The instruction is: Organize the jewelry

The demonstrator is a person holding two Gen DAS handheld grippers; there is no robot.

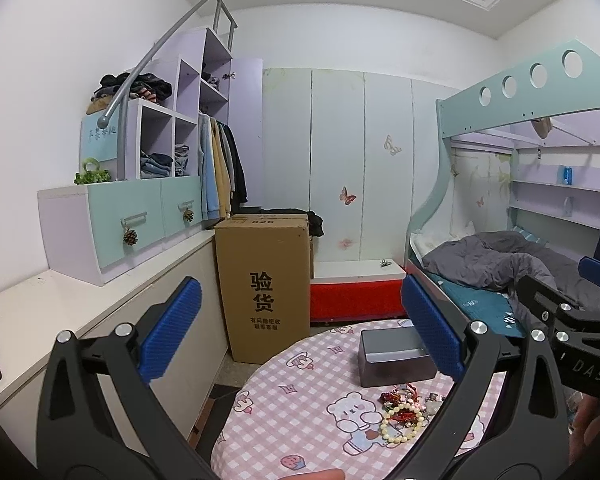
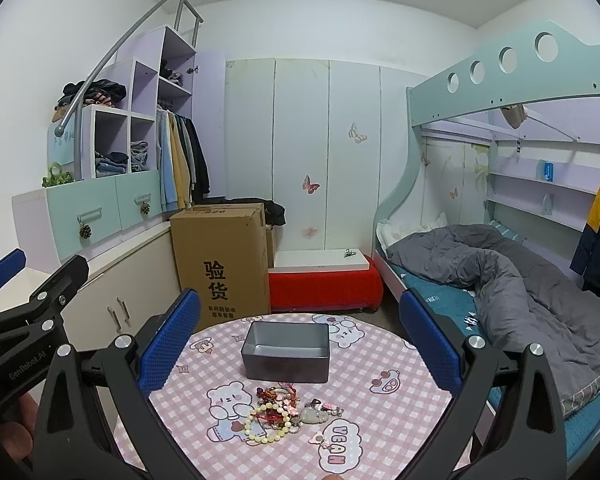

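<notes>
A pile of jewelry [image 2: 284, 412] lies on the round table with a pink checked cloth [image 2: 380, 360]: a cream bead bracelet [image 2: 266, 426], red cords and small charms. An empty grey metal box [image 2: 286, 350] stands just behind the pile. My right gripper [image 2: 300, 340] is open and empty, held above the table in front of the pile. My left gripper [image 1: 302, 328] is open and empty, left of the pile [image 1: 404, 410] and the box [image 1: 396, 356]. The right gripper's body shows at the right edge of the left wrist view.
A tall cardboard box [image 2: 224, 260] stands on the floor behind the table, beside a red bench [image 2: 324, 284]. White cabinets [image 2: 112, 280] run along the left. A bunk bed with a grey duvet [image 2: 500, 272] is at the right.
</notes>
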